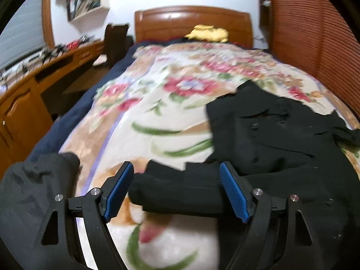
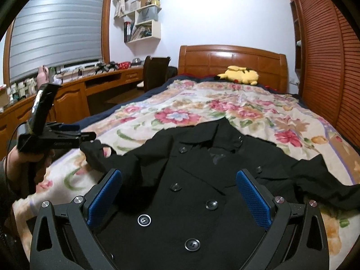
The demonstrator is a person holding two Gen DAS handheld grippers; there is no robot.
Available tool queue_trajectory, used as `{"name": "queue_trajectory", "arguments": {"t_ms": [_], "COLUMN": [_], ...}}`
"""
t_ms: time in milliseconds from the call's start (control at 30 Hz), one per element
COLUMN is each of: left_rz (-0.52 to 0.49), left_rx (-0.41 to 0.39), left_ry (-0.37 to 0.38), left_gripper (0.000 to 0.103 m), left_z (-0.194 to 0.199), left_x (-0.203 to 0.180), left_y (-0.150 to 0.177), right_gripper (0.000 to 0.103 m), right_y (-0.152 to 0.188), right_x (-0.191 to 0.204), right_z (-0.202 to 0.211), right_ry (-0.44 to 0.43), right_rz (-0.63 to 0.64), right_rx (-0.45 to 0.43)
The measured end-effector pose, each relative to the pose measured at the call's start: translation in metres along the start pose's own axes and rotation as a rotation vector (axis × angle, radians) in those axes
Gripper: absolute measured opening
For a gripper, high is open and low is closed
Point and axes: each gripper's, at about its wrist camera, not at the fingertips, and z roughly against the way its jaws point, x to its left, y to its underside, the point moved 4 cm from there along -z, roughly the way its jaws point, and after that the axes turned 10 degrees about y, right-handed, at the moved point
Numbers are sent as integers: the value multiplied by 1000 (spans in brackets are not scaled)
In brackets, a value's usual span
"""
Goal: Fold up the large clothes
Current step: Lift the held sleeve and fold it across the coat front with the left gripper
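Black wool-like cloth takes up the lower middle of the right wrist view: a double-breasted coat point(image 2: 202, 180) lies face up on the bed point(image 2: 225, 103), collar toward the headboard, dark round buttons in two columns. Under it is a plush floral blanket point(image 2: 180, 117), soft and rumpled. That blanket could ride up with the coat if jaws bite too deep, and the heavy cloth may slump out of a shallow pinch.

Lower centre of the left wrist view, the coat's left sleeve point(image 1: 180, 186) lies flat and thick between the wide-open jaws of the left gripper point(image 1: 175, 191), blue ribbed pads clear of it; a grab here could catch only the top layer. The view is blurred, so contact is hard to judge.

The right gripper point(image 2: 180, 198) hovers open over the buttoned front, holding nothing.

A yellow plush toy point(image 2: 238, 74) sits at the headboard, well apart.
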Motion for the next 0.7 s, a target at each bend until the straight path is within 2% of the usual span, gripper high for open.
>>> {"name": "queue_trajectory", "arguments": {"t_ms": [167,367,433,533,567,600,633,700], "left_rz": [104,161,194,193,184,182,187,146], "left_rx": [101,183,226,264,268,275,281,274], "left_ry": [21,40,94,132,138,155,180,158], "left_gripper": [79,79,76,63,56,39,31,12], "left_z": [-30,-49,-57,-64,-64,-63,-63,-58], "left_x": [27,35,34,28,25,21,17,7], "left_y": [25,47,52,54,53,53,51,47], "right_gripper": [101,101,101,101,101,101,101,101], "right_y": [1,1,1,0,0,-1,-1,0], "right_x": [7,6,5,3,3,2,1,-1], "right_z": [-9,-11,-11,-8,-7,-6,-5,-2], "right_ry": [-9,-18,-18,-21,-22,-21,-21,-18], "right_rz": [37,60,65,65,65,64,64,63], "right_rx": [35,56,60,60,59,58,57,51]}}
